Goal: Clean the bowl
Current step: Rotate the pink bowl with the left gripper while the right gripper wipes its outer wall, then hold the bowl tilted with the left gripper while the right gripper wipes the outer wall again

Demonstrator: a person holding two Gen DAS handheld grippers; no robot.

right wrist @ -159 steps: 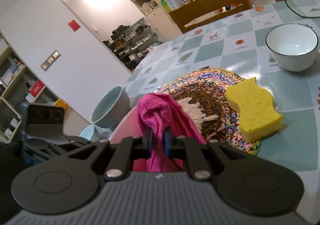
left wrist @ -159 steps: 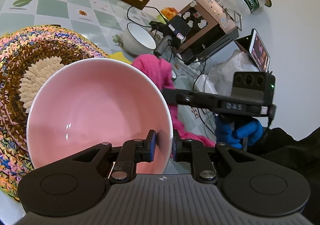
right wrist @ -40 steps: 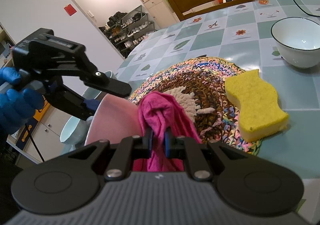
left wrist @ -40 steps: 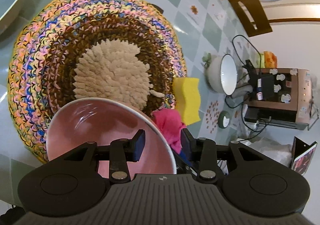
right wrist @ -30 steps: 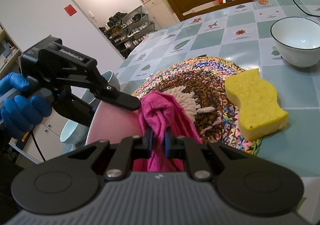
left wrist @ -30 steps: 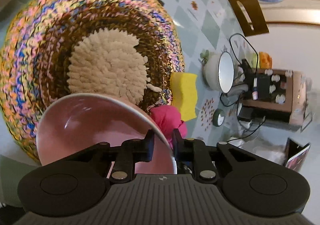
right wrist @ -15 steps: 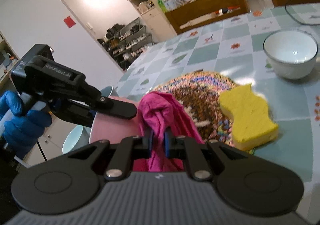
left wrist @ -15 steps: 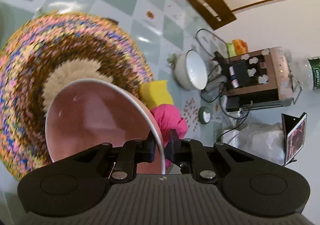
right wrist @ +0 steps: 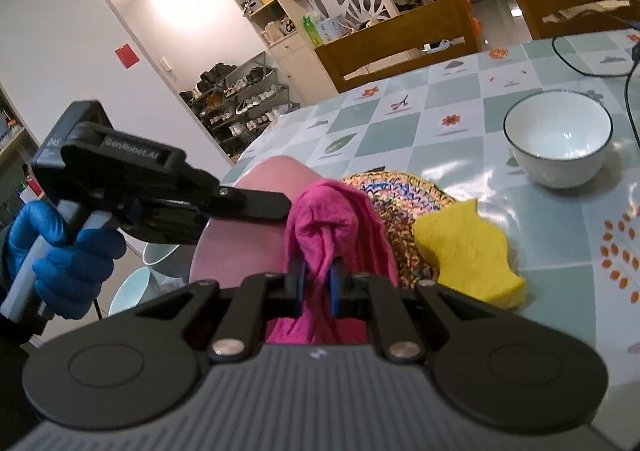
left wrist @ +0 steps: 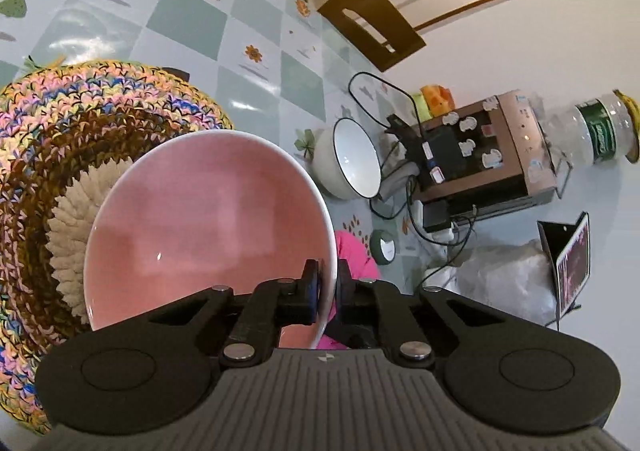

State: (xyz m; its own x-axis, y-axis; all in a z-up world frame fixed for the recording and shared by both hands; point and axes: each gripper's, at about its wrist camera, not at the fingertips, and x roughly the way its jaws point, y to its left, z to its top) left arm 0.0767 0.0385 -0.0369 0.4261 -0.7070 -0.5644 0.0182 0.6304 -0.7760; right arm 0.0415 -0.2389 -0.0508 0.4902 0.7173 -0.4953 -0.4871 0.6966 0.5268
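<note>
Left gripper (left wrist: 328,283) clamped on the rim of the pink bowl (left wrist: 208,227) — one pad inside, one outside, wall of the bowl pinched tight between them. Bowl tipped up on edge over the crocheted mat (left wrist: 60,139), hollow facing the left wrist camera, inside looking smooth and bare. Seen from the right wrist: same gripper (right wrist: 256,207) reaching in from the left, gripped by a hand in a blue glove (right wrist: 60,255), bowl's pink outer wall (right wrist: 240,247) just below its fingers.

Right gripper (right wrist: 318,283) pressed together on a bunched magenta cloth (right wrist: 332,227), folds spilling up and over the pads, cloth touching the bowl's outer side. A corner of that cloth (left wrist: 356,255) peeking out behind the bowl in the left view.

Yellow sponge (right wrist: 468,251) lying at the mat's edge, partly on the checked tablecloth (right wrist: 440,123). White bowl (right wrist: 558,139) with a dark rim standing upright farther back — well apart from the pink one. Wooden chairs (right wrist: 400,47) beyond the table.
</note>
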